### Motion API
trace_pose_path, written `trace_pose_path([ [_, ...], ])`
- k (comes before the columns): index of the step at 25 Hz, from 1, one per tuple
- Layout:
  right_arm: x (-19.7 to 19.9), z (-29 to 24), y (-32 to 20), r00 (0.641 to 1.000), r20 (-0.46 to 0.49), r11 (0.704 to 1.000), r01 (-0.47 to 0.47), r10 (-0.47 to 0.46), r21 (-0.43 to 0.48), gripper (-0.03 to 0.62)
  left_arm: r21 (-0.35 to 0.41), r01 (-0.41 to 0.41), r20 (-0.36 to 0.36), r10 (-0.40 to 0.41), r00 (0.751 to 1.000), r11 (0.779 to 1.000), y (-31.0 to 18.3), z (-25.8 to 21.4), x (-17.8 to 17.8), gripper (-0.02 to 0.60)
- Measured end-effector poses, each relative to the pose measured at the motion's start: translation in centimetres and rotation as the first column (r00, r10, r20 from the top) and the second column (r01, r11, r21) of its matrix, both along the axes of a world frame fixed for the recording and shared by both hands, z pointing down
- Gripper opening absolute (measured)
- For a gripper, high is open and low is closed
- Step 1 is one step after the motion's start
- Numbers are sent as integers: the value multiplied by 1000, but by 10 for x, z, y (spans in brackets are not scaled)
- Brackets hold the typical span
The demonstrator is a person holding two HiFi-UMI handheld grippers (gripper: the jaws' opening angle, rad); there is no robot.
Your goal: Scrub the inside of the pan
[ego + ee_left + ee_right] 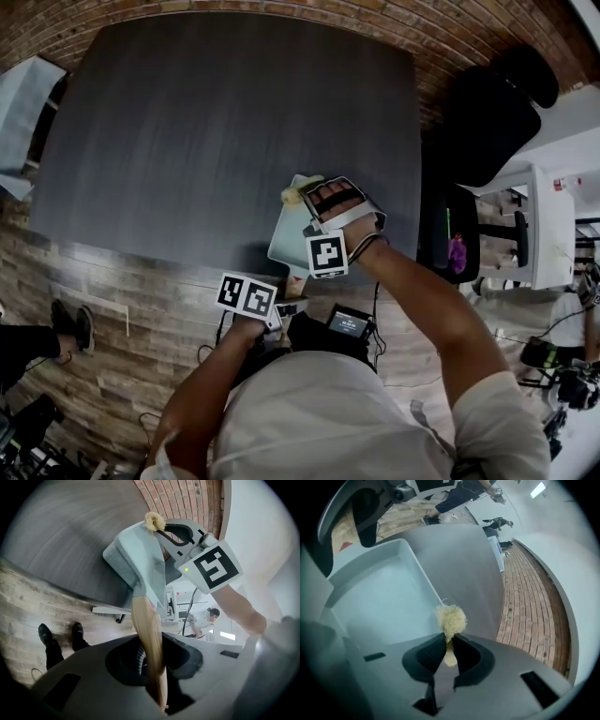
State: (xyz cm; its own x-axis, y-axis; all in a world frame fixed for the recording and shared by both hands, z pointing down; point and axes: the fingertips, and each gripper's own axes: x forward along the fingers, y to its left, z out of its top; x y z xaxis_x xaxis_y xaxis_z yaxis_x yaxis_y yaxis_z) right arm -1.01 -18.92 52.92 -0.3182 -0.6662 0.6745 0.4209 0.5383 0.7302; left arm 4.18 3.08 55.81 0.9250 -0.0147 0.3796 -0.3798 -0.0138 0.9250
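A pale blue-grey square pan [284, 239] with a light wooden handle [148, 634] is held tilted in the air over the table's near edge. My left gripper [151, 667] is shut on that handle; in the head view this left gripper [289, 302] sits just below the pan. A fluffy yellow scrubber [451, 618] is pinched in my right gripper [449, 644], which is shut on it. The scrubber [292, 195] rests at the pan's far rim, beside the pan's flat inside [379, 597]. From the left gripper view the scrubber [154, 521] and the right gripper [185, 534] show at the pan's top edge.
A dark grey table [234, 122] lies beyond the pan. A black office chair [487, 112] stands at the right, with a white desk [548, 225] past it. Someone's shoes [73, 328] are on the wooden floor at the left. Brick paving rings the table's far side.
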Motion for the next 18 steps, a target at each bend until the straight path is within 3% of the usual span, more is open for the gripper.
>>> trace_pose_path([
  [5,-13,0,6,998,12,998,61,-61,-1,54,-15,-6,-9,6,1000,1000,0,0,-3,92],
  [7,-9,2,2,989,-91,992,120,-116,40,54,-18,-6,-14,5,1000,1000,1,0,-3,92],
  [10,0,2,-9,948,-259,970,219,-184,110,52,-18,-7,-15,6,1000,1000,1,0,-4,92],
  [18,10,10,-9,895,-355,938,328,-270,112,51,-23,61,-27,-62,998,998,-1,-1,-6,91],
])
